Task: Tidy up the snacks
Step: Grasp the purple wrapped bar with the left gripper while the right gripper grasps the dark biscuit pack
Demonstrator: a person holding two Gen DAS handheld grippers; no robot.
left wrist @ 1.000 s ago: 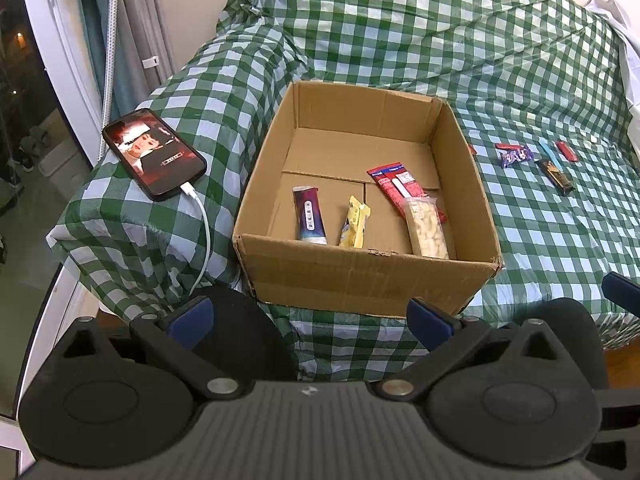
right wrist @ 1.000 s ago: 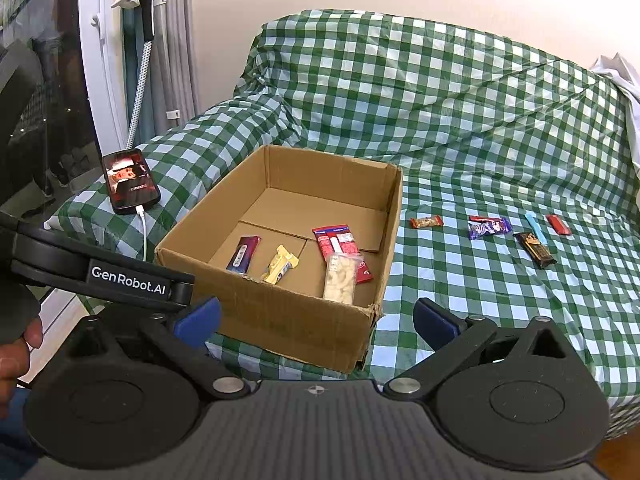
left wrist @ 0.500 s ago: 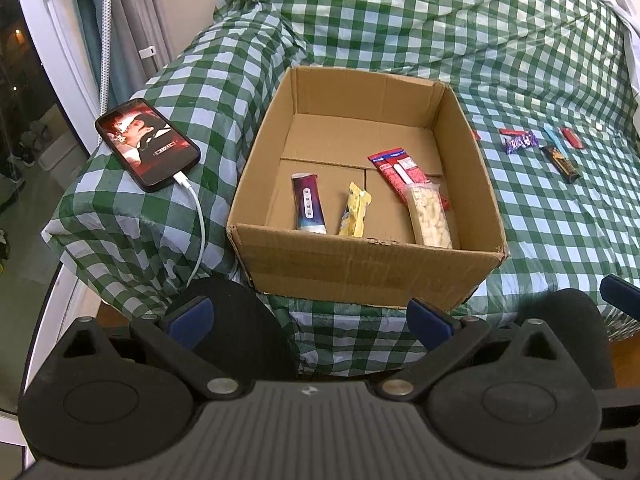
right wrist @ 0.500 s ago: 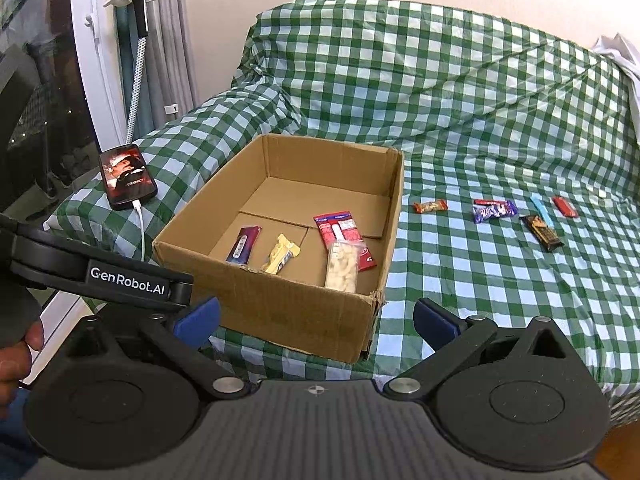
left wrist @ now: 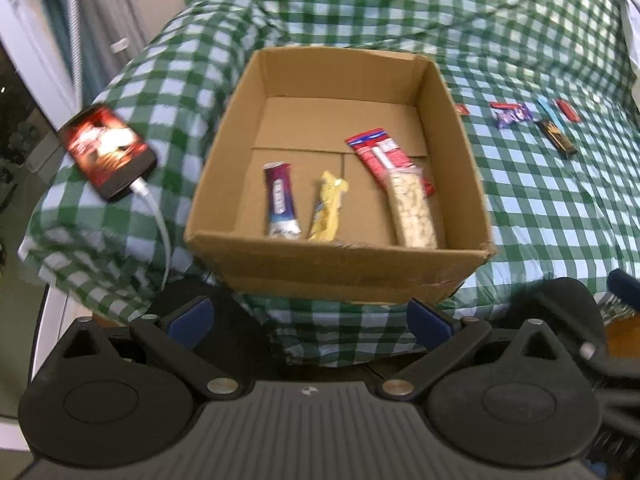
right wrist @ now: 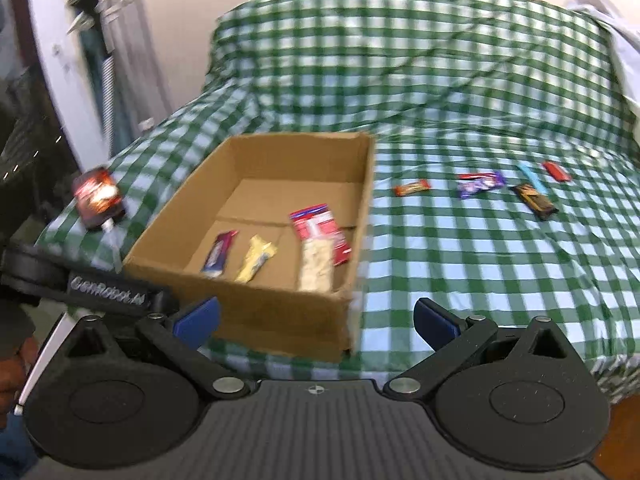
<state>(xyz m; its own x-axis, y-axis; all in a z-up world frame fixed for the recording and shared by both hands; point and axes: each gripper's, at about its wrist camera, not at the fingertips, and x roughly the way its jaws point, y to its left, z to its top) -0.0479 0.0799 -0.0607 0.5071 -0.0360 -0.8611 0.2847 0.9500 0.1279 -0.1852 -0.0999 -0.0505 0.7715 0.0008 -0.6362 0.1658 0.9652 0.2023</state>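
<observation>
An open cardboard box [left wrist: 336,268] [right wrist: 256,312] sits on a green checked cover. Inside lie a purple bar [left wrist: 280,200], a yellow bar [left wrist: 328,212], a red packet [left wrist: 380,152] and a clear bag of pale snacks [left wrist: 412,208]. More snacks lie on the cover to the right: an orange bar [right wrist: 412,189], a purple wrapper [right wrist: 480,184], a dark bar [right wrist: 534,200], a light blue stick [right wrist: 532,178] and a red bar [right wrist: 556,171]. My left gripper [left wrist: 308,318] is open and empty, just short of the box's near wall. My right gripper [right wrist: 316,322] is open and empty at the box's near right corner.
A phone [left wrist: 106,152] with a lit screen and a white cable [left wrist: 160,232] lies on the cover left of the box. A window frame and curtain [right wrist: 60,80] stand at far left. The left gripper's body [right wrist: 104,292] shows in the right wrist view.
Both grippers have moved forward toward the box, which now looks larger and closer. Both views are motion-blurred. The jaws stay open.
</observation>
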